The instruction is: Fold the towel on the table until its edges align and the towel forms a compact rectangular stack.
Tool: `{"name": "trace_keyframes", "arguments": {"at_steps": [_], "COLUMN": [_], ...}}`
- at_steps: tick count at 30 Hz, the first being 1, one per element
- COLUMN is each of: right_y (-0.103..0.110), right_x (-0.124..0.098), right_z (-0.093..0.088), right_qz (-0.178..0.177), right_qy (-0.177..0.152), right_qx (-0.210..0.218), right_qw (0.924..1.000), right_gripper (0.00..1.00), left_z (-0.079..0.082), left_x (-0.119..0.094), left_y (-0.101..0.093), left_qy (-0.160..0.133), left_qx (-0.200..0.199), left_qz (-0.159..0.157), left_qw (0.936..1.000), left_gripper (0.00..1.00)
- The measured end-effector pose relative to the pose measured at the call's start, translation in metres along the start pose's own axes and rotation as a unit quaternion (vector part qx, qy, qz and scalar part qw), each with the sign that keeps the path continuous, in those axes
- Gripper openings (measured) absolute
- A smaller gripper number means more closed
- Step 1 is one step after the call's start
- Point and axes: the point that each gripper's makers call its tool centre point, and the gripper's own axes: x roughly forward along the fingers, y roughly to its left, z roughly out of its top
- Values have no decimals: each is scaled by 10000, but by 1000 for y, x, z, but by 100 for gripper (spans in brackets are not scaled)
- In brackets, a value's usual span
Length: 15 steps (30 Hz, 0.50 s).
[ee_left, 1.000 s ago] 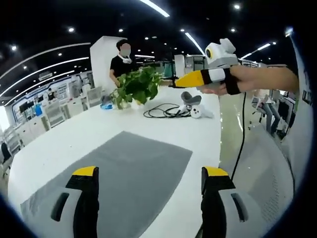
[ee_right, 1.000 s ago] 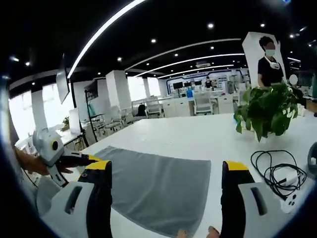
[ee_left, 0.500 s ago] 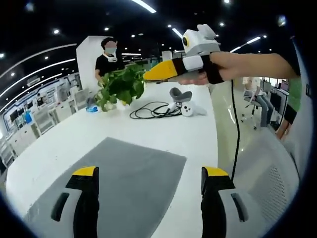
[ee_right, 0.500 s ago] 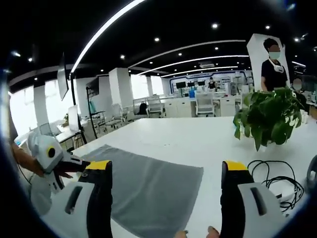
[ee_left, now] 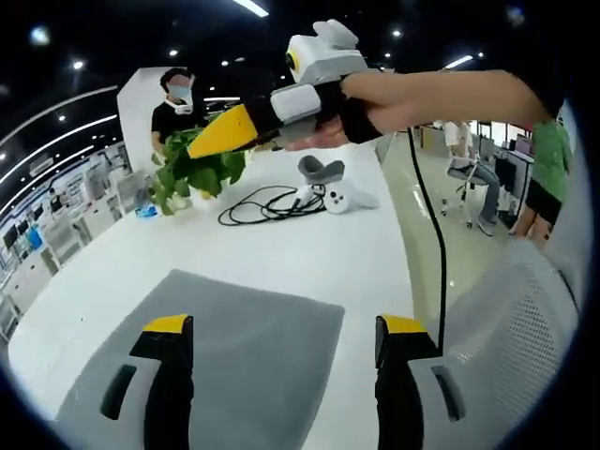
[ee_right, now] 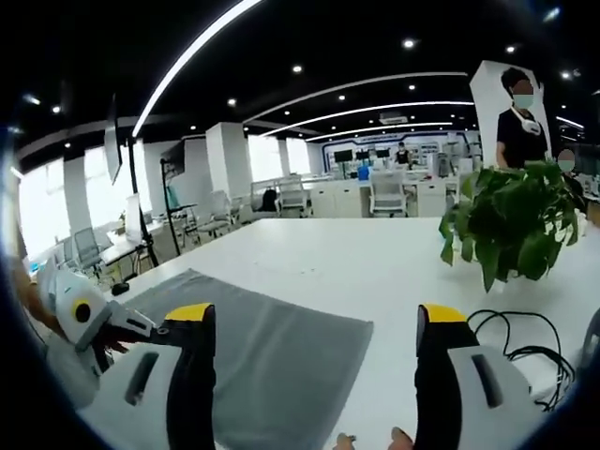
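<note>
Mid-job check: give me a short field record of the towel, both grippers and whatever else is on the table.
towel: grey, spread flat, unfolded
table: white
left gripper: open, above the towel's near end, empty
right gripper: open, empty, above the table
plant: far side of the table
cable: black, coiled beside the plant

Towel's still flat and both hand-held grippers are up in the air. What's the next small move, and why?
Probably lower both open hand-held grippers to the near edge of the grey towel. It lies flat and unfolded on the white table; the left hand-held gripper and the right hand-held gripper both hover above it, holding nothing.
</note>
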Motion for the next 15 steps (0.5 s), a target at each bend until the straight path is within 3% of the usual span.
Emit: {"name": "trace_keyframes", "arguments": {"at_steps": [11,13,15], "right_y": [-24,-28,-32], "right_x": [30,36,43], "right_z": [-23,-27,-31], "right_qz": [-102,-97,-99], "right_qy": [243,300,342], "right_qx": [184,183,160], "right_qw": [9995,9993,9992], "right_gripper": [83,82,79], "left_z": [-7,-9,-10], "left_x": [34,39,44], "left_y": [-10,-13,-17], "left_qy": [126,152,142], "left_qx": [19,-27,-65], "left_qz": [-162,-241,-384], "left_qw": [9998,9996,9991], "left_gripper": [80,76,64]}}
